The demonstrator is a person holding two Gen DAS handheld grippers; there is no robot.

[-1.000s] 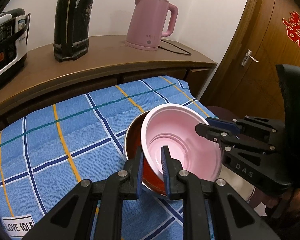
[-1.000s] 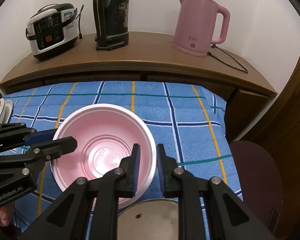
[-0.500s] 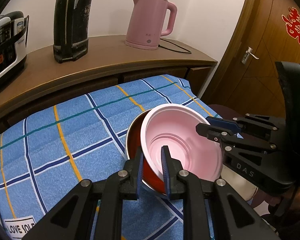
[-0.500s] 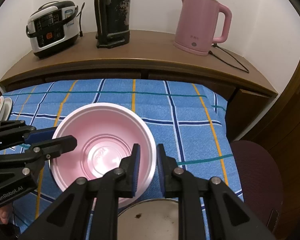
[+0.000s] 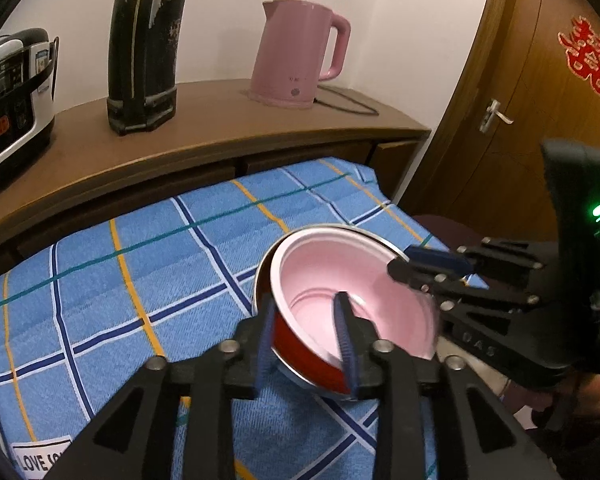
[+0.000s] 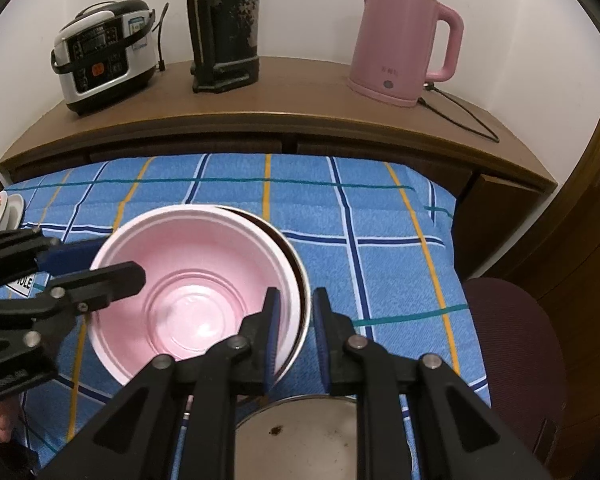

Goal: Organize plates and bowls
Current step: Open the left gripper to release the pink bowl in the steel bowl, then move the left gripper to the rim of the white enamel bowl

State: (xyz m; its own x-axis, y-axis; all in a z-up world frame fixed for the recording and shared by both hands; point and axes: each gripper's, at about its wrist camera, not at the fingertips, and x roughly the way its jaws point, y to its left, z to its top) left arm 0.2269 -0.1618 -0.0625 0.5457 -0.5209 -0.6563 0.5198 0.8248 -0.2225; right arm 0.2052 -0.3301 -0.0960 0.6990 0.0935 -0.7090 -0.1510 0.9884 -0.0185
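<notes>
Left gripper (image 5: 306, 332) jaws part-spread, straddling the near rims of both nested bowls, not clamped. Right gripper (image 6: 294, 330) likewise straddles the rims on its side, loose. Pink bowl (image 6: 188, 296) sits inside a red bowl with a steel rim (image 5: 300, 360) on the blue plaid cloth (image 5: 140, 280).

Judgement: the pink bowl looks like thin, light, glossy plastic, likely slippery; take it at the rim only.

Readable: cloth label "LOVE" (image 5: 40, 456); "DAS" on the right gripper body. The pink kettle's (image 6: 400, 40) mark is illegible.
</notes>
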